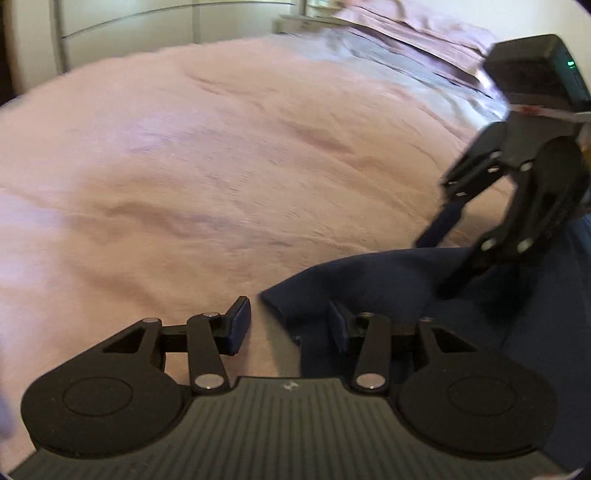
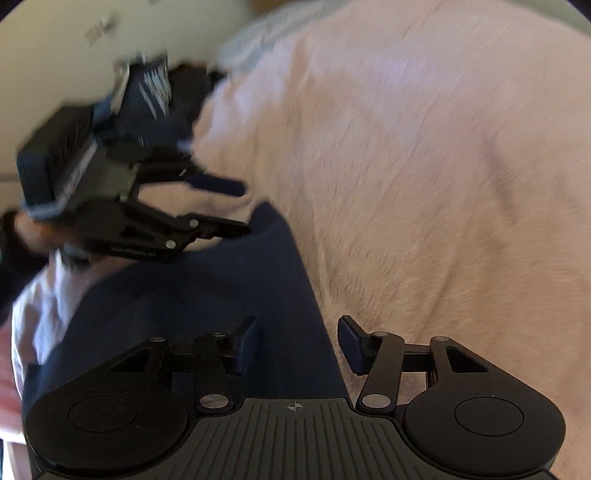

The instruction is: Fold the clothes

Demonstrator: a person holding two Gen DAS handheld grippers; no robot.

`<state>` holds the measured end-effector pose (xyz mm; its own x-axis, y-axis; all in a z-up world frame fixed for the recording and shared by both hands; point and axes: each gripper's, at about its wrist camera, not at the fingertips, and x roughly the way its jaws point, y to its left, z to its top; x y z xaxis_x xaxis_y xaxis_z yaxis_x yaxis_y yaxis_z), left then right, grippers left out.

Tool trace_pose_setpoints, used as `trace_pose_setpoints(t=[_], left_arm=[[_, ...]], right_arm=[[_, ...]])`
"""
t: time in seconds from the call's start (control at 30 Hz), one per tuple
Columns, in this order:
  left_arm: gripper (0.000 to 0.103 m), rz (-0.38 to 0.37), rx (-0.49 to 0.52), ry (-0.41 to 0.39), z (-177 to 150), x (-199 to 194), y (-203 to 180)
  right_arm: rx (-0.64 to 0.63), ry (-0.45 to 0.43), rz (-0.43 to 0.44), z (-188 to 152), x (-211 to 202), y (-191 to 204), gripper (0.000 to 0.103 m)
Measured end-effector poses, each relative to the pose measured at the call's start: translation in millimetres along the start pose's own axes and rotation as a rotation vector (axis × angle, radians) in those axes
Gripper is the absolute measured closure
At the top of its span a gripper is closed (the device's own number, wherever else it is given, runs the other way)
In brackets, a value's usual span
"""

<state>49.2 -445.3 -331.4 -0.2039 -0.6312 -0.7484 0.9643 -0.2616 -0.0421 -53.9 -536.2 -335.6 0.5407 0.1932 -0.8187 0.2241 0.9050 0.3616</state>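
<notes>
Left wrist view is showing the left gripper (image 1: 290, 323) with its jaws spread, gripping nothing. A corner of the navy cloth (image 1: 388, 291) is lying between the fingertips, on the pink bedspread (image 1: 221, 166). The cloth is covering the lower right of this view and is reaching under the right gripper (image 1: 437, 266), which is pointing down at it from the upper right. Its jaws are standing apart; one fingertip is sitting over the bedspread just past the cloth edge, the other over the cloth. Whether either tip is touching the fabric cannot be told. Grey bedding (image 1: 406, 62) is lying at the far end of the bed, and a pale wardrobe (image 1: 129, 33) is standing beyond.

Right wrist view is showing the right gripper (image 2: 299, 343) with jaws spread, straddling the edge of the cloth (image 2: 221, 295). The left gripper (image 2: 245, 208) is appearing blurred at left, jaws apart, at the far corner of the cloth. The bedspread (image 2: 424, 166) is filling the right side.
</notes>
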Motion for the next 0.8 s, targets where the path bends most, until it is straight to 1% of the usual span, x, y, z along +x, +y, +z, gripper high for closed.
trace_pose_setpoints(t=[0.03,0.07,0.1,0.13,0.17,0.27,0.3,0.33,0.4,0.47,0.53,0.57,0.6,0.63,0.67,0.7,0.77,0.8], left_arm=[[0.068,-0.002,0.009,0.005,-0.2,4.5,-1.5],[0.093,-0.002,0.019,0.011,-0.5,8.8,-3.2],[0.103,0.003,0.024,0.002,-0.7,6.0,-6.4],[0.103,0.008,0.028,-0.007,-1.0,2.7,-9.7],[0.103,0.04,0.045,-0.036,-1.3,-6.5,-12.7],[0.102,0.141,0.012,-0.161,-2.7,-52.1,-0.8],[0.102,0.16,-0.036,-0.196,-3.3,-67.8,11.1],[0.102,0.192,-0.069,-0.206,-2.9,-75.1,20.8],[0.103,0.245,-0.139,-0.174,-7.7,-78.8,41.7],[0.103,0.308,-0.187,-0.123,-14.9,-71.4,54.4],[0.102,0.313,-0.231,-0.1,-21.5,-70.9,61.0],[0.099,0.294,-0.223,-0.112,-22.8,-75.1,56.3],[0.098,0.275,-0.213,-0.125,-23.8,-79.4,51.2],[0.092,0.256,-0.203,-0.138,-24.9,-83.7,46.0],[0.08,0.224,-0.172,-0.14,-22.4,-84.6,36.8],[0.075,0.192,-0.14,-0.142,-19.6,-85.1,27.2],[0.071,0.155,-0.065,-0.14,-12.6,-78.9,6.5],[0.07,0.14,-0.022,-0.128,-10.1,-73.5,-3.0]], right_arm=[[0.0,0.01,-0.001,0.9,4.9,-2.8,0.057],[0.003,0.014,-0.001,1.1,7.9,-5.2,0.084],[0.007,0.016,-0.001,1.5,8.7,-6.0,0.102],[0.014,0.011,0.004,3.5,6.8,-5.2,0.101],[0.001,-0.011,-0.006,9.1,1.6,-0.9,0.101],[-0.064,-0.105,-0.043,31.1,-19.2,15.7,0.101],[-0.088,-0.132,-0.044,40.8,-23.7,20.9,0.101],[-0.114,-0.138,-0.04,50.9,-23.1,26.1,0.101],[-0.154,-0.117,-0.045,67.9,-4.0,32.4,0.101],[-0.167,-0.116,-0.097,74.0,12.2,31.6,0.101],[-0.14,-0.153,-0.147,74.9,12.8,24.0,0.101],[-0.113,-0.183,-0.162,73.9,6.5,19.6,0.1],[-0.092,-0.209,-0.172,70.4,-5.0,15.8,0.1],[-0.083,-0.227,-0.18,62.8,-20.0,13.5,0.099],[-0.079,-0.237,-0.191,50.5,-37.5,12.0,0.094],[-0.076,-0.246,-0.205,36.9,-55.7,10.8,0.088],[-0.046,-0.254,-0.248,4.1,-85.2,5.5,0.035],[-0.025,-0.262,-0.27,-14.0,-98.4,1.3,0.031]])
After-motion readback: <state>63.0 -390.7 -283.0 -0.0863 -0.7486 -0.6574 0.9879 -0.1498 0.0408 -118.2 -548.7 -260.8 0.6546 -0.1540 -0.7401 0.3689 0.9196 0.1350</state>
